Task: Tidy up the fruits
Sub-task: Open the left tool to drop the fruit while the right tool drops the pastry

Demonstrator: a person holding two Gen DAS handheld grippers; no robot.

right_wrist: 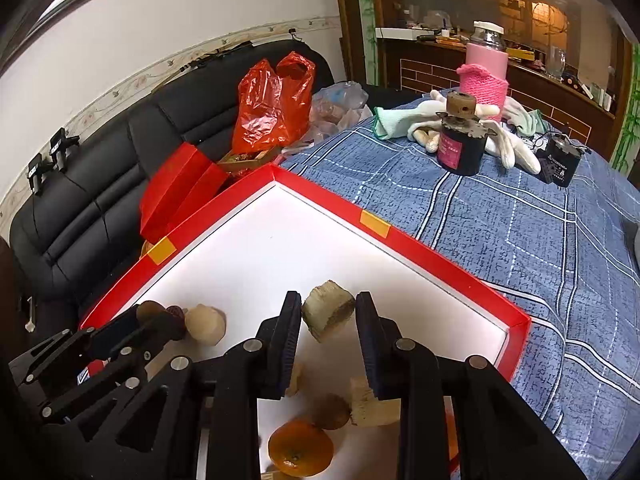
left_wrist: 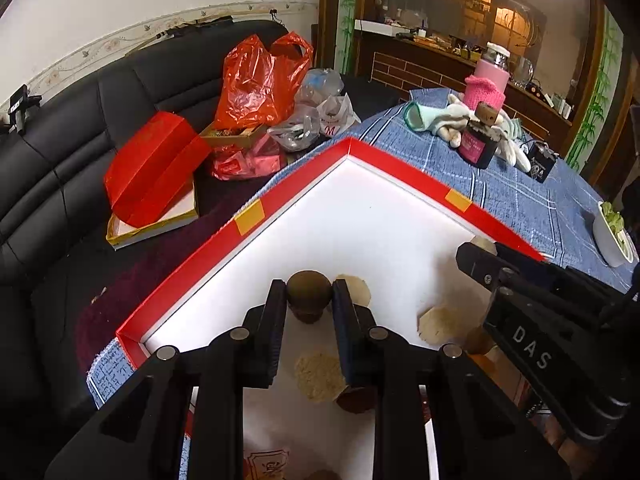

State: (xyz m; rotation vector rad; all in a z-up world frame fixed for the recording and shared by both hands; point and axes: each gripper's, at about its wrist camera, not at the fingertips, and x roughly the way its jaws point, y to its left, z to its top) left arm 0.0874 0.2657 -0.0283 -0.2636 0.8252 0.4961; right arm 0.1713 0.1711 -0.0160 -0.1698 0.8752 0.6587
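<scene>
Left wrist: left gripper fingers clamp brown fruit.

Home living room: black sofa, clothed table (shopping bags piled).

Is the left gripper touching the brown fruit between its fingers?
Touching. The left wrist view shows the brown fruit pinched by the left gripper, both finger pads against its sides.

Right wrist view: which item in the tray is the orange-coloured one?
The mandarin, at the bottom of the view in the red-rimmed tray. It is round and bright orange; the other pieces there are pale beige or dull brown.
</scene>
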